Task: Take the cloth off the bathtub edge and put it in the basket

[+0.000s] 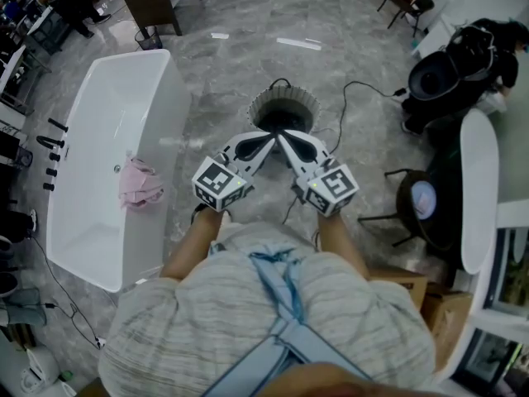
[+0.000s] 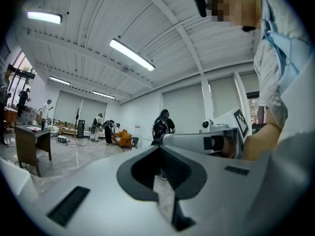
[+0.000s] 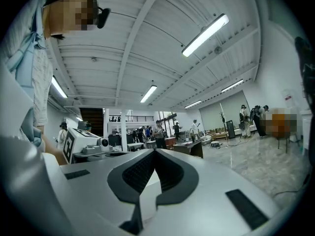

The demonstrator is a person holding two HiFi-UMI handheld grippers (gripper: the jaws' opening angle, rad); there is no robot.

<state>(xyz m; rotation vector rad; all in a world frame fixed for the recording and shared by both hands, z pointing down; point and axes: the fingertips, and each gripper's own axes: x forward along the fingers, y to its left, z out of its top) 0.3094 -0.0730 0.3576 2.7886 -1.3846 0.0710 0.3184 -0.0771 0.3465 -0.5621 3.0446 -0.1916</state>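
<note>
A crumpled pink cloth [image 1: 138,184] lies over the right edge of the white bathtub [image 1: 99,122] at the left of the head view. A round ribbed basket [image 1: 283,108] stands on the floor ahead, its inside dark. My left gripper [image 1: 272,136] and right gripper [image 1: 279,136] are held level side by side in front of my body, tips nearly meeting just short of the basket. Both are shut with nothing between the jaws. In the left gripper view the left gripper [image 2: 158,157] looks out over the room, as does the right gripper [image 3: 154,157] in its own view.
A black cable [image 1: 355,89] runs across the grey marble floor from the basket to the right. A black round chair [image 1: 434,77] and a dark stool [image 1: 417,201] stand at the right beside a white table edge [image 1: 479,188]. Several people stand far off in the hall.
</note>
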